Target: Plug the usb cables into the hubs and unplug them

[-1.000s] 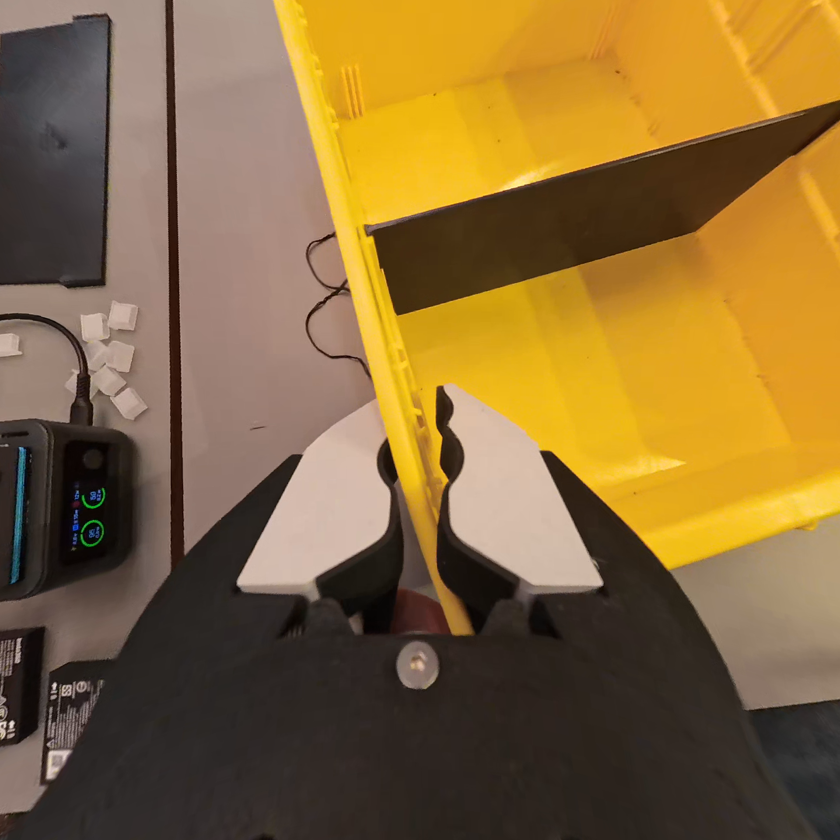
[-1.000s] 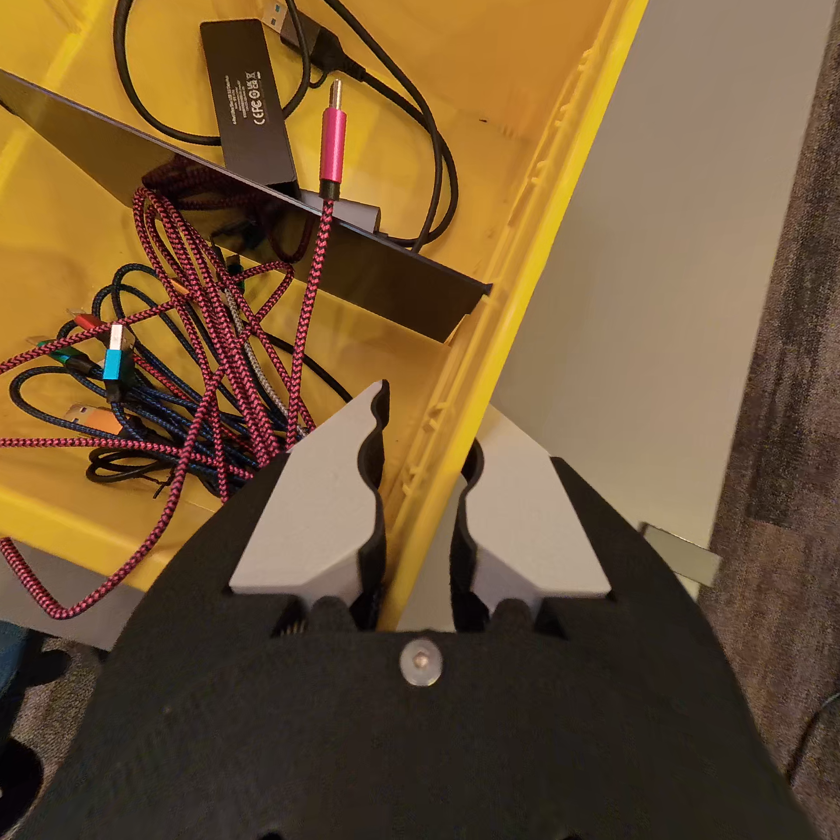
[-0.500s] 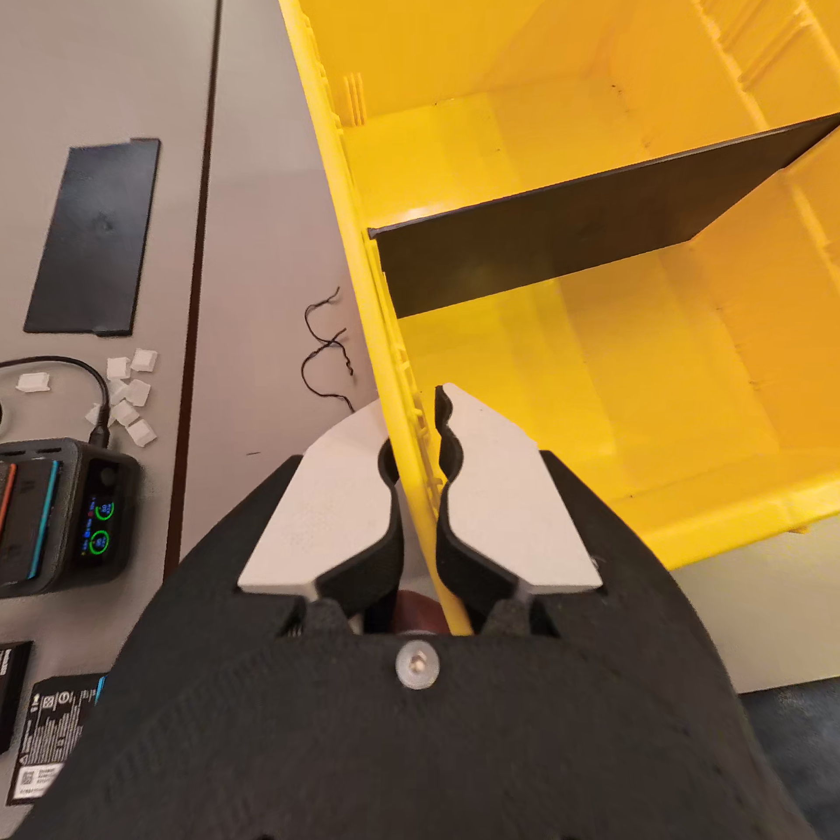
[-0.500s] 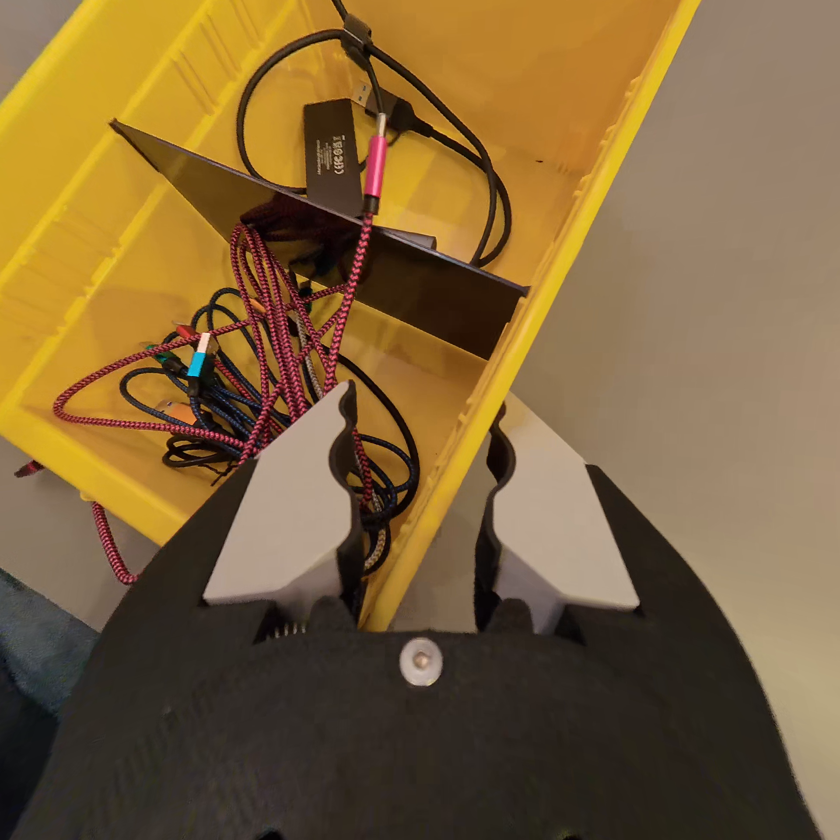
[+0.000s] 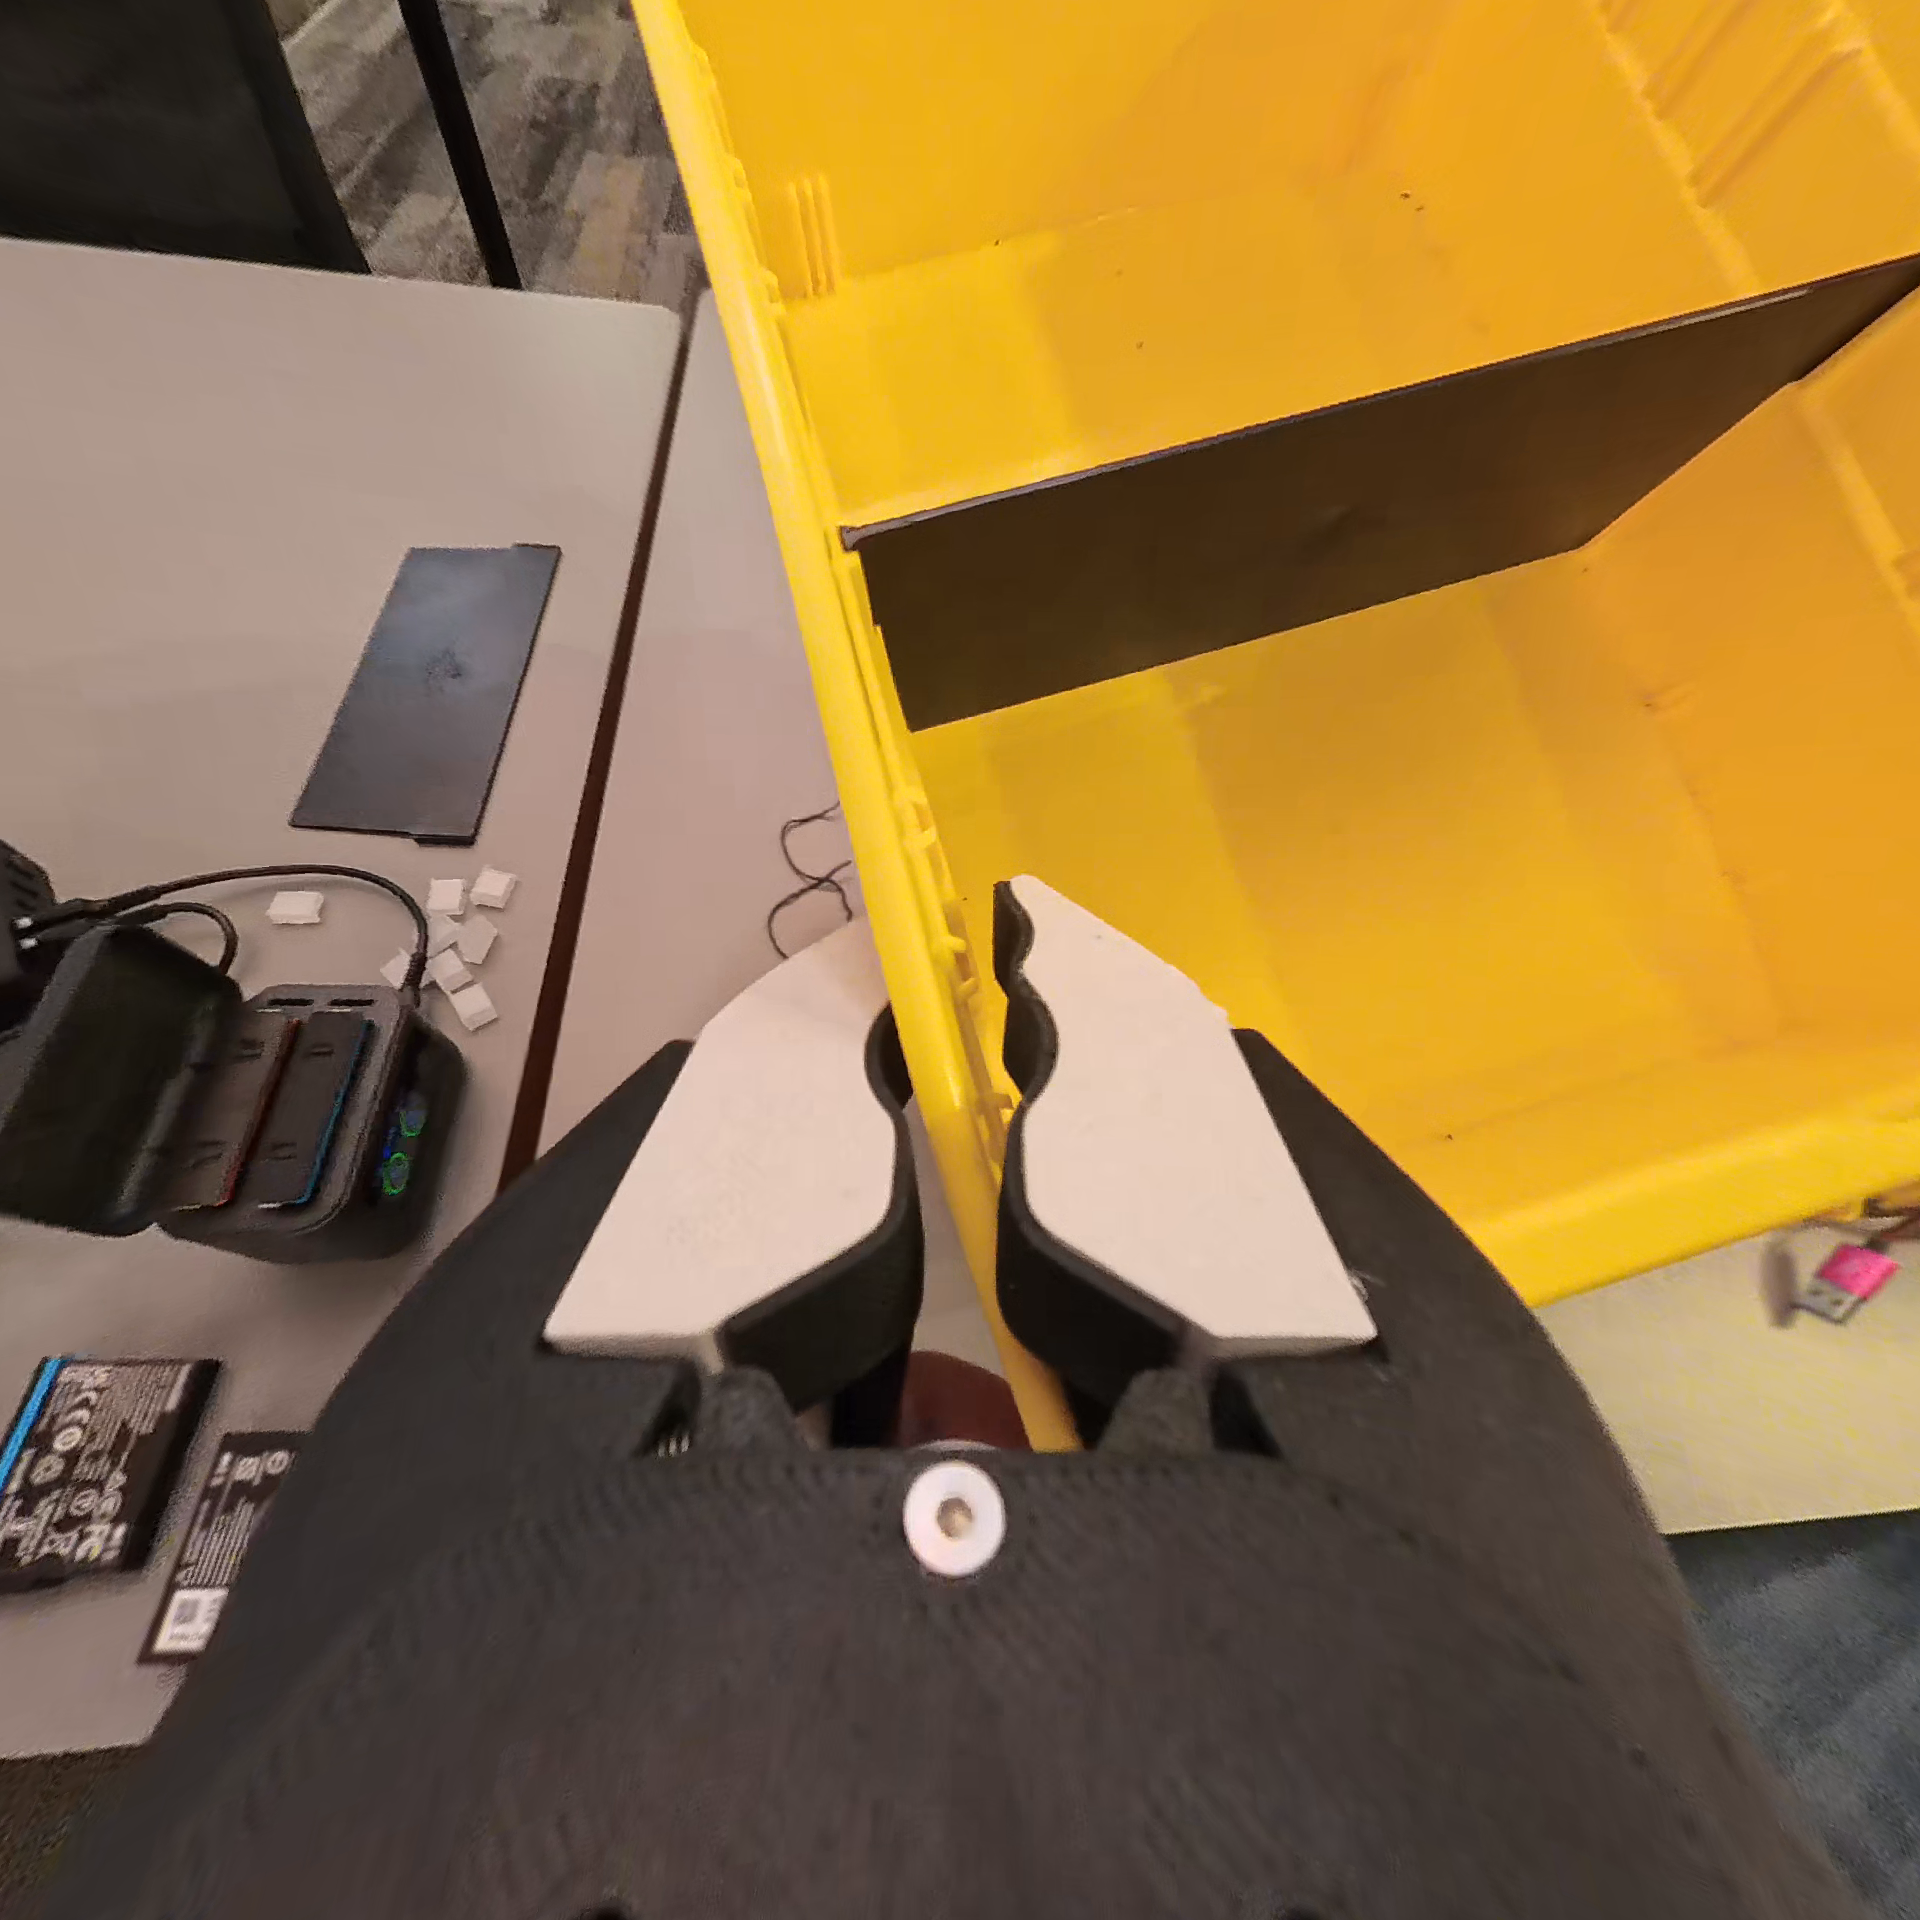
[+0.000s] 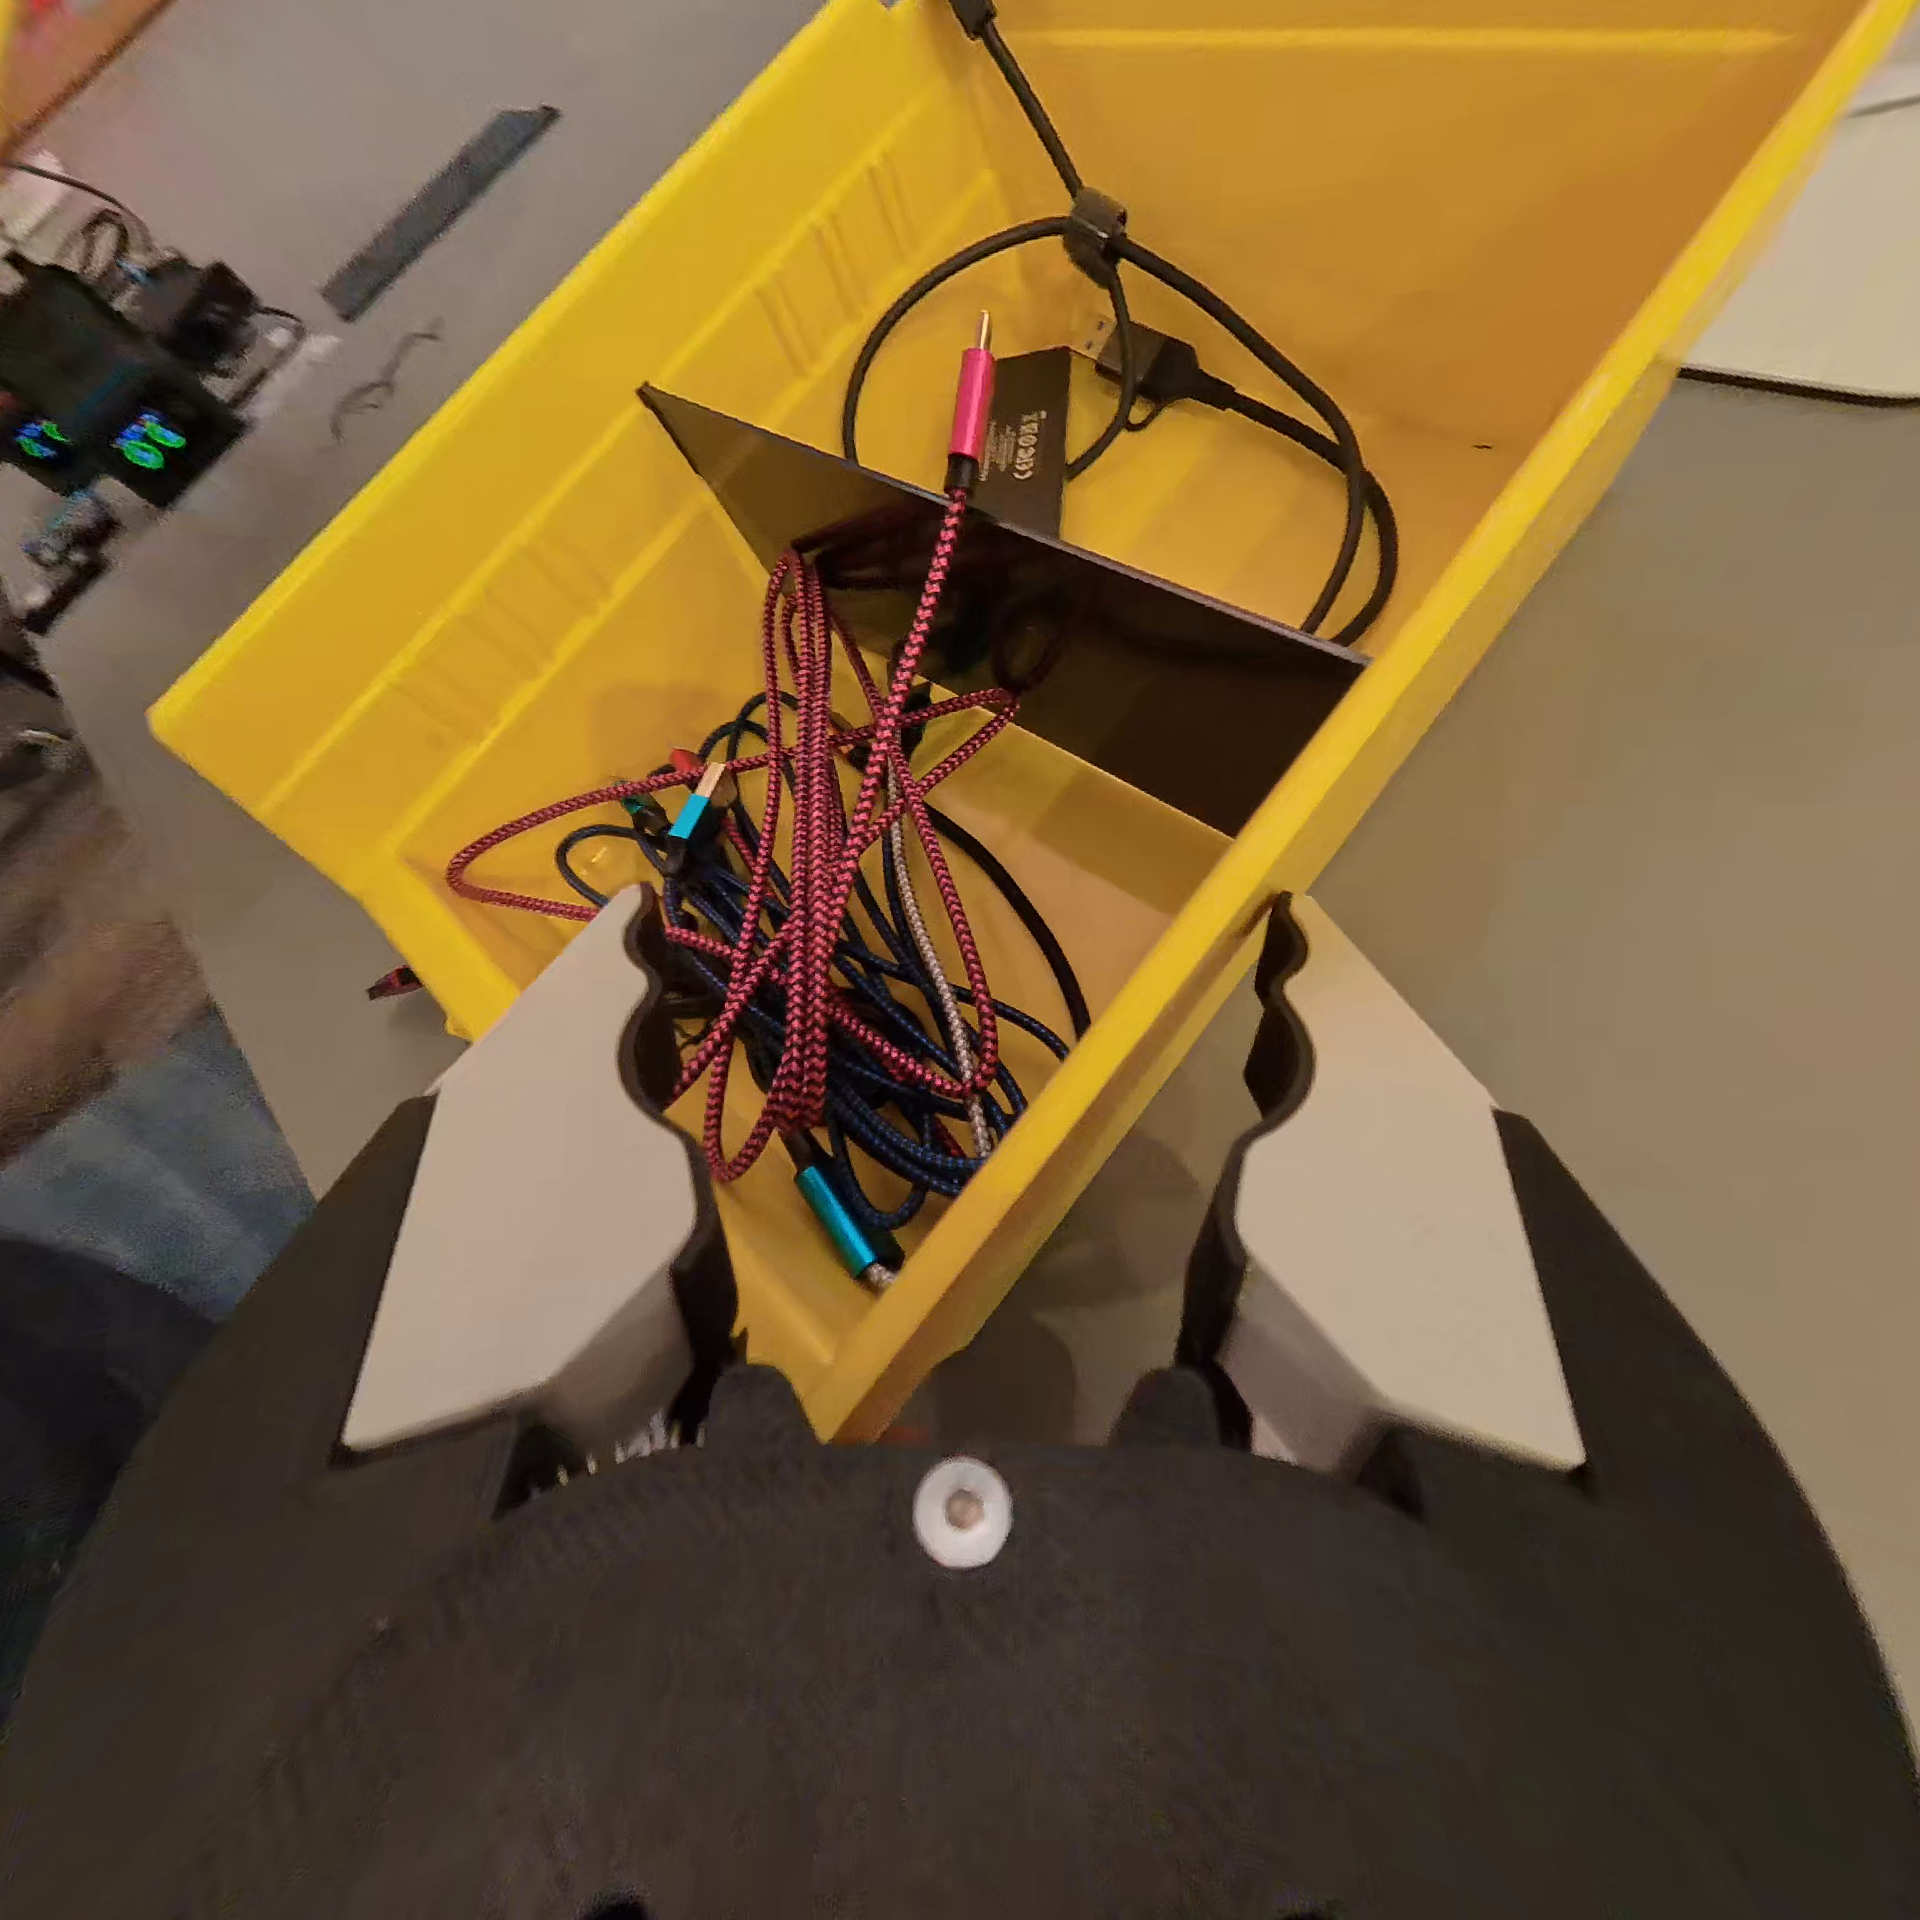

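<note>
- Your left gripper (image 5: 951,1023) is pinched on the side wall of the yellow bin (image 5: 1351,935), one finger outside the wall and one inside.
- Your right gripper (image 6: 956,1039) is spread wide over the near corner of the same bin, touching neither wall nor cable as far as you can see.
- Nothing is plugged in yet, by the look of it: the braided usb cables (image 6: 831,935) lie in a tangle in the bin's near compartment, and the black hub (image 6: 1023,436) lies in the far compartment, beyond the black divider (image 6: 1039,592).
- One magenta plug (image 6: 971,400) rests over the divider, on the hub but not in a port. All the plugging and unplugging is ahead of you.
- Only the right wrist view shows the cables and hub; the left wrist view shows bare bin compartments.
- Only the left wrist view shows a loose pink plug (image 5: 1839,1283) on the bench (image 5: 312,436) just outside the bin's near end.
- It also shows, well away from the bin's left wall, a battery charger (image 5: 312,1122), small white caps (image 5: 457,945) and a flat black panel (image 5: 426,686).
</note>
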{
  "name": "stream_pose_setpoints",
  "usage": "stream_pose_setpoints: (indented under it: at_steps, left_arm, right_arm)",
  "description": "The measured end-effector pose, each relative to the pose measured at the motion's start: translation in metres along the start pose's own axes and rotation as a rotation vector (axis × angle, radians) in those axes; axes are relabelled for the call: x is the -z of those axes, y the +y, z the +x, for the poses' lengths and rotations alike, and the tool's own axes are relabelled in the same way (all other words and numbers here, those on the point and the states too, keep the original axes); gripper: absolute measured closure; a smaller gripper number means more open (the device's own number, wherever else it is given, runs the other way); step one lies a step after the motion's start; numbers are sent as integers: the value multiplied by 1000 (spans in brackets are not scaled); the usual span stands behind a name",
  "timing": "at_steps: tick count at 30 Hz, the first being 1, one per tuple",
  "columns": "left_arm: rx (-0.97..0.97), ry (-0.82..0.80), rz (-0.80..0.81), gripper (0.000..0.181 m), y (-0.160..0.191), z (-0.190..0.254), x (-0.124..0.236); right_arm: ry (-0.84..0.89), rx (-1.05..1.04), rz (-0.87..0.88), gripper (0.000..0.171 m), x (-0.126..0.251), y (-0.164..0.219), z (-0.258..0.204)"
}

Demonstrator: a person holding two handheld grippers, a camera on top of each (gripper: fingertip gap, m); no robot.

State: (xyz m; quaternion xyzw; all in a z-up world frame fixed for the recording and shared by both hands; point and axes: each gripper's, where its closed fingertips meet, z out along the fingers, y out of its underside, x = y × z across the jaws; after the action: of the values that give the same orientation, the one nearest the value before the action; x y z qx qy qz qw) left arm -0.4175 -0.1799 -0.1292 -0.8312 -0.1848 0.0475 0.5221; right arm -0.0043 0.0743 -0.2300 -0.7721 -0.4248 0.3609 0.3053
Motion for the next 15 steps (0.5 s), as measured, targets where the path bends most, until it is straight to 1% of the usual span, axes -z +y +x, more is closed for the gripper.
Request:
stream_pose_setpoints:
  at_steps: [4, 9, 15]
  left_arm:
    - [22, -20, 44, 171, -8, -8, 19]
    - [48, -40, 84, 171, -12, -16, 41]
    - [46, -52, 118, 171, -20, -18, 59]
  right_arm:
    - [-79, -19, 24, 52, -37, -15, -42]
    - [-169, -9, 28, 36, -80, -29, -97]
    - [-262, 22, 25, 33, -130, -44, -149]
